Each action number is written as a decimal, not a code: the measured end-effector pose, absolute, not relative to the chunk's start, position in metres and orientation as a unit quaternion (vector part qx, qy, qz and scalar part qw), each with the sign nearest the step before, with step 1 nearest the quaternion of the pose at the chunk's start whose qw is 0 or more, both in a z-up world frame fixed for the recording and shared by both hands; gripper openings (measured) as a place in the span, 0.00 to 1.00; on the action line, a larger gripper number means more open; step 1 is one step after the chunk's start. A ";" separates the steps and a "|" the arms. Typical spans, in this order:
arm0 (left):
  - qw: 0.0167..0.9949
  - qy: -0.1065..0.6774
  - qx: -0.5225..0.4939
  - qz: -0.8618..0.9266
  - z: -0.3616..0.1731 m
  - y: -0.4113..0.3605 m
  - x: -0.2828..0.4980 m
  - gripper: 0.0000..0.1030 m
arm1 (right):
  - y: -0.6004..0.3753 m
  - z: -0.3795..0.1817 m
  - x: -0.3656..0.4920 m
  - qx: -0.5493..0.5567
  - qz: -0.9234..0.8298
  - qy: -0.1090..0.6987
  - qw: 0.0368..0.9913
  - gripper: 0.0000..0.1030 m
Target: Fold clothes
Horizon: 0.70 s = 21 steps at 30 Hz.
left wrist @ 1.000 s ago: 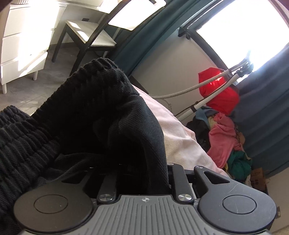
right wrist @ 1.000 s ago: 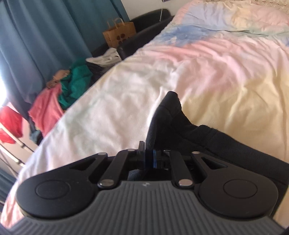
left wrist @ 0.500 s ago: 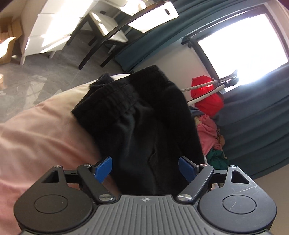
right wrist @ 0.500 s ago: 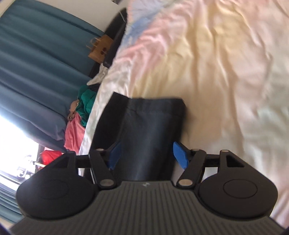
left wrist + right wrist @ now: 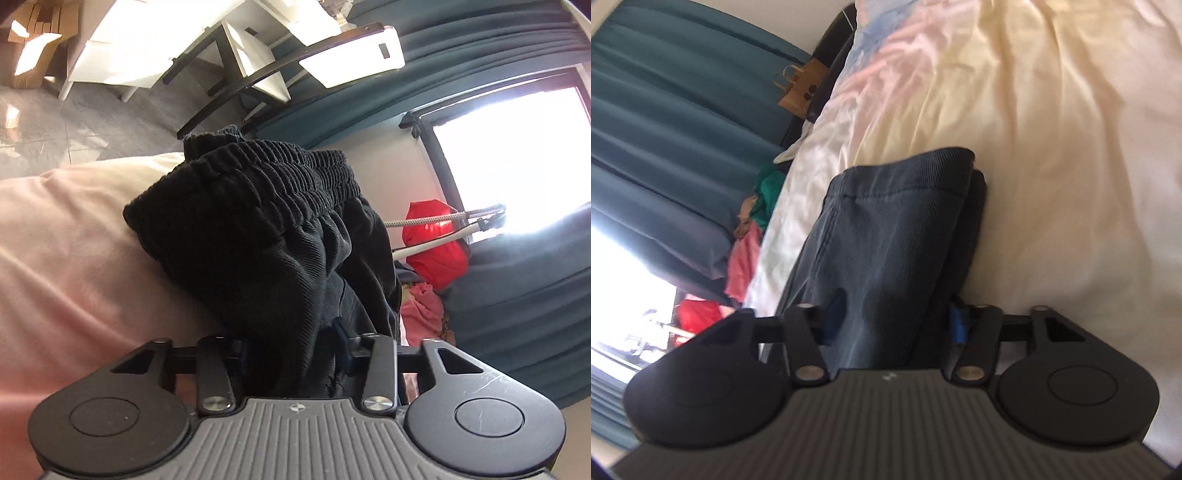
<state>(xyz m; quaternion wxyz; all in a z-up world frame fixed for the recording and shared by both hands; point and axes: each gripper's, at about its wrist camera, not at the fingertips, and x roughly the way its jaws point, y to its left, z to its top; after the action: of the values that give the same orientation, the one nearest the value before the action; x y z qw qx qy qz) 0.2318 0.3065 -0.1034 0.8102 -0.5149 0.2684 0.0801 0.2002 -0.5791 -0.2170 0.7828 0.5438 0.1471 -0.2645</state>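
A: What does the left wrist camera give you?

B: The left gripper (image 5: 290,347) has its jaws set apart with a fold of the black trousers (image 5: 266,240) between them. The cloth covers most of both blue pads, so I cannot tell whether they press it or only flank it. Straight ahead of the fingers the gathered elastic waistband (image 5: 266,177) bunches up, and the trousers lie on the pink bedcover (image 5: 74,258), which spreads to the left of the gripper.

A: And the right wrist camera?

B: It sees the other end. The right gripper (image 5: 895,317) also has its jaws spread, a blue pad showing on each side, with the folded trouser legs running forward between them to the stitched hem (image 5: 897,192). No squeeze is visible here either, so the grip is unclear. Here the bedcover (image 5: 1071,184) looks pale yellow with pink patches and fills the space ahead and to the right.

A: Anything only one view catches?

B: The left view alone shows a black chair (image 5: 258,74) and white furniture (image 5: 122,48) far ahead, on grey floor. The right view alone shows a brown paper bag (image 5: 799,92) far ahead-left by the teal curtain (image 5: 665,129). Both catch the red cloth (image 5: 436,254) near the bright window.
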 end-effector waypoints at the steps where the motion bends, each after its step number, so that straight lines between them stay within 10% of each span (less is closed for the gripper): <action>1: 0.816 0.263 -0.508 0.081 -0.100 0.305 0.234 0.17 | -0.579 -0.213 0.198 0.540 -0.264 0.148 0.785 0.22; 21: 0.859 0.211 -0.459 0.087 0.013 0.360 0.098 0.05 | -0.557 -0.136 0.127 0.495 -0.233 0.166 0.820 0.10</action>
<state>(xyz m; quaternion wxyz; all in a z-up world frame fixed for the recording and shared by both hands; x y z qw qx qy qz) 0.0978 0.3598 0.0129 0.8587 -0.4587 0.2113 0.0869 0.1268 -0.5567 -0.1358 0.8204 0.4947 0.1665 -0.2333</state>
